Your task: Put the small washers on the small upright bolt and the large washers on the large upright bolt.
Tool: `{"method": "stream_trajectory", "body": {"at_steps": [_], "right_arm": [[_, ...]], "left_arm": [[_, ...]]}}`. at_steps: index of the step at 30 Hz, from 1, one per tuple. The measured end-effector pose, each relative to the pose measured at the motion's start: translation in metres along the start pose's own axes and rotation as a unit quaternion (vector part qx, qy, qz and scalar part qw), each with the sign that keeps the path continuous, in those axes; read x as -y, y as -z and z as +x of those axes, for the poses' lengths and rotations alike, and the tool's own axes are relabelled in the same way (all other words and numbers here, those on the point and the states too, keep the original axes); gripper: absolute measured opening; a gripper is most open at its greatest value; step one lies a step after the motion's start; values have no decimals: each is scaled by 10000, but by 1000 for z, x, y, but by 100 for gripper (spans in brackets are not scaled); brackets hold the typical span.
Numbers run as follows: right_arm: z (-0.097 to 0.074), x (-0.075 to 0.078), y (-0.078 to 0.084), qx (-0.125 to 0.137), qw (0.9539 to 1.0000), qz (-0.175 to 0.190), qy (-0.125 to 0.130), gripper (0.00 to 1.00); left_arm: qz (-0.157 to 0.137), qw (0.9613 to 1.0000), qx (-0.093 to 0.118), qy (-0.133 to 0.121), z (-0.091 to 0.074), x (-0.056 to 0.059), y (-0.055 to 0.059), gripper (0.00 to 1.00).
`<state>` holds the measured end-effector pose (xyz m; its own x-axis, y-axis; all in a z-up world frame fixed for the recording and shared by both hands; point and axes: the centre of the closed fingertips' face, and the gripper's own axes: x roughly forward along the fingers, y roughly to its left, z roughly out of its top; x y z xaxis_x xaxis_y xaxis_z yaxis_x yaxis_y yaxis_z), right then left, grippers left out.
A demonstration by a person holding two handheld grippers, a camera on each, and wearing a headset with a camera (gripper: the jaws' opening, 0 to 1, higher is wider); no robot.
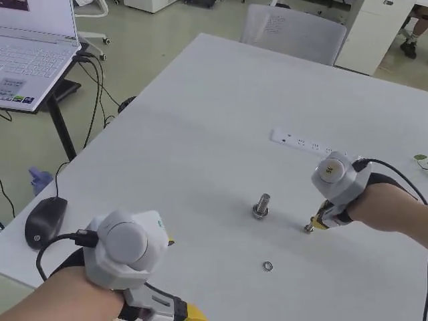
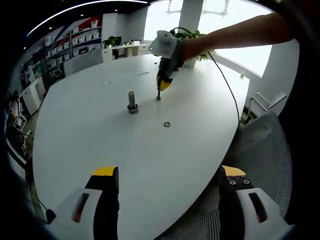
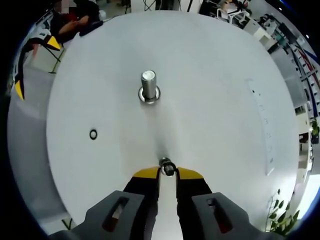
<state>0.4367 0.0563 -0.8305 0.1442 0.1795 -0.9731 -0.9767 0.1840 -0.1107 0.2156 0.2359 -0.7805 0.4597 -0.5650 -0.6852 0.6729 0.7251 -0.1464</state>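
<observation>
The large upright bolt [image 1: 261, 206] [image 3: 149, 87] [image 2: 132, 101] stands mid-table with a washer ring around its base. To its right, my right gripper [image 1: 311, 227] [image 3: 167, 169] [image 2: 159, 93] points down at the small upright bolt [image 2: 158, 97]. Its jaws are shut on a small metal ring that looks like a small washer [image 3: 165, 163] at the bolt's top. Another small washer [image 1: 267, 266] [image 3: 93, 134] [image 2: 167, 123] lies flat nearer me. My left gripper [image 2: 169, 175] [image 1: 157, 309] is open with nothing between its fingers, low at the table's near edge.
A white power strip [image 1: 301, 143] lies beyond the bolts. Off the table's left side are a laptop [image 1: 30, 47], trailing cables and a black mouse [image 1: 43, 221]. A grey chair [image 1: 291, 32] stands at the far end.
</observation>
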Motion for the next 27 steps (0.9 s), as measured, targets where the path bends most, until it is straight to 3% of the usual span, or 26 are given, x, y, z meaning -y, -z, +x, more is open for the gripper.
{"method": "stream_trajectory", "body": {"at_steps": [15,27], "right_arm": [[19,0,7,-166,9998,-59,-124,13],[24,1,5,-146,9997,-26,-184,13]], "left_arm": [[-34,9998,-185,72,3,3,11,79],[-68,9997,-218,58,5,1,12,78]]}}
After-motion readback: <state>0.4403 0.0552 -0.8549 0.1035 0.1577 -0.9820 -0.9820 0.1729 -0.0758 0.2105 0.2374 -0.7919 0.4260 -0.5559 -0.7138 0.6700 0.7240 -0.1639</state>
